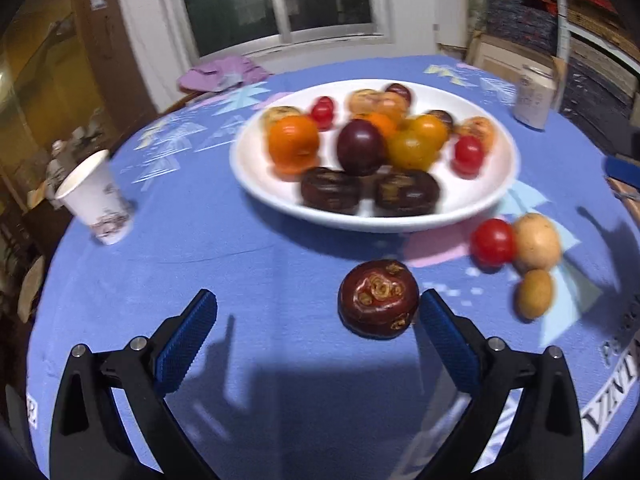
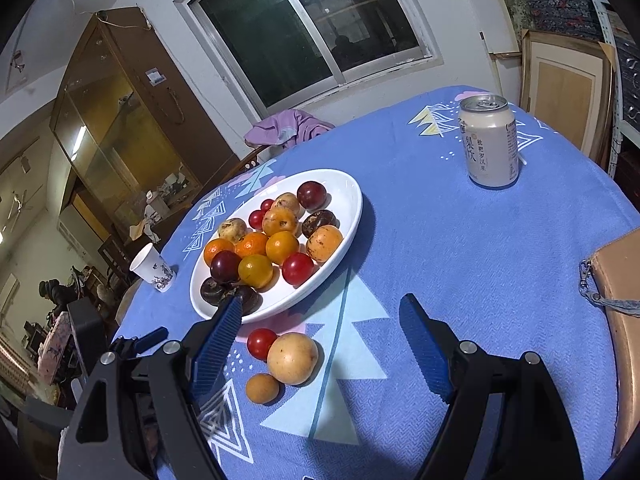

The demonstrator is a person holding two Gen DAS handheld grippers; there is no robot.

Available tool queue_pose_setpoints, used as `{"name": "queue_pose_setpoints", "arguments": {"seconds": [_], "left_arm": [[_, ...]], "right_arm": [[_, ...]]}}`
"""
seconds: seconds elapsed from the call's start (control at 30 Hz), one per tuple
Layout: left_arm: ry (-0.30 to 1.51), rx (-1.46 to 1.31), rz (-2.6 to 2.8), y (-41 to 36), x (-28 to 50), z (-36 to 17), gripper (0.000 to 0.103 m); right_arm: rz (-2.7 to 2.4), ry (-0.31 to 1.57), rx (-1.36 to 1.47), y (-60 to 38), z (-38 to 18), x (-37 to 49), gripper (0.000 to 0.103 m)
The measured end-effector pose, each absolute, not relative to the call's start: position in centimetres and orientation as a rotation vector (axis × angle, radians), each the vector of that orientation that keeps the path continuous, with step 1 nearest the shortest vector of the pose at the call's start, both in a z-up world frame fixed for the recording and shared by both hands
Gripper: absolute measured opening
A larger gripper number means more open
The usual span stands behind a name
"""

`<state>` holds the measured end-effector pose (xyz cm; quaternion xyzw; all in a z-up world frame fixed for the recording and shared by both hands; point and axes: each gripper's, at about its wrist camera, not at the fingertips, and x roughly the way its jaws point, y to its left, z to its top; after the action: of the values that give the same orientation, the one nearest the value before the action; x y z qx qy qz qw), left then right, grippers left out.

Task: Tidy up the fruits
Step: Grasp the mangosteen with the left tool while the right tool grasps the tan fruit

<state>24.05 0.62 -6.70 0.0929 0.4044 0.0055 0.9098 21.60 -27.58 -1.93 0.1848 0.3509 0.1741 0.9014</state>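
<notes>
In the left wrist view my left gripper point(image 1: 318, 300) is open and low over the blue cloth. A dark red-brown fruit point(image 1: 378, 298) lies on the cloth between its fingers, close against the right finger point(image 1: 444, 328) and far from the left one. Behind it stands a white plate point(image 1: 280, 204) with several orange, red, purple and dark fruits. A red fruit point(image 1: 493, 242), a tan fruit point(image 1: 536, 242) and a small brown fruit point(image 1: 534, 294) lie on the cloth at the right. My right gripper point(image 2: 320, 304) is open and holds nothing, with the red fruit point(image 2: 262, 343), tan fruit point(image 2: 293, 358) and small brown fruit point(image 2: 262, 388) between and below its fingers, nearer the left one. The plate point(image 2: 340, 188) lies beyond.
A paper cup point(image 1: 96, 200) stands left of the plate near the table edge. A drink can point(image 2: 488, 140) stands at the far right. A tan purse point(image 2: 616, 280) lies at the right edge. A purple cloth point(image 2: 288, 128) hangs on a chair behind the table.
</notes>
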Motion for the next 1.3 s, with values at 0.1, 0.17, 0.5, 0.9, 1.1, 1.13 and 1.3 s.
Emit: {"name": "queue_pose_setpoints", "arguments": {"seconds": [0.1, 0.17, 0.5, 0.9, 1.1, 1.13, 1.3], "left_arm": [[0.832, 0.13, 0.072, 3.7, 23.4, -6.5, 0.099], [0.835, 0.051, 0.059, 5.2, 22.9, -6.4, 0.099], [0.788, 0.156, -0.058, 1.5, 23.3, -6.1, 0.099], [0.883, 0.034, -0.154, 2.4, 25.7, -7.3, 0.055], [0.901, 0.023, -0.145, 2.4, 26.2, -7.6, 0.046], [0.899, 0.009, -0.141, 2.7, 26.1, -7.5, 0.043], [0.874, 0.001, -0.091, 4.2, 24.6, -7.1, 0.043]], "right_arm": [[0.361, 0.724, 0.388, -27.6, -1.9, 21.5, 0.082], [0.365, 0.72, 0.387, -27.6, -1.9, 21.4, 0.082], [0.364, 0.731, 0.353, -26.7, -2.2, 21.4, 0.082], [0.367, 0.749, 0.311, -25.7, -2.6, 21.4, 0.082], [0.371, 0.757, 0.285, -25.2, -2.9, 21.2, 0.082], [0.374, 0.759, 0.281, -25.1, -2.9, 21.2, 0.082], [0.395, 0.772, 0.23, -24.5, -2.8, 21.1, 0.081]]}}
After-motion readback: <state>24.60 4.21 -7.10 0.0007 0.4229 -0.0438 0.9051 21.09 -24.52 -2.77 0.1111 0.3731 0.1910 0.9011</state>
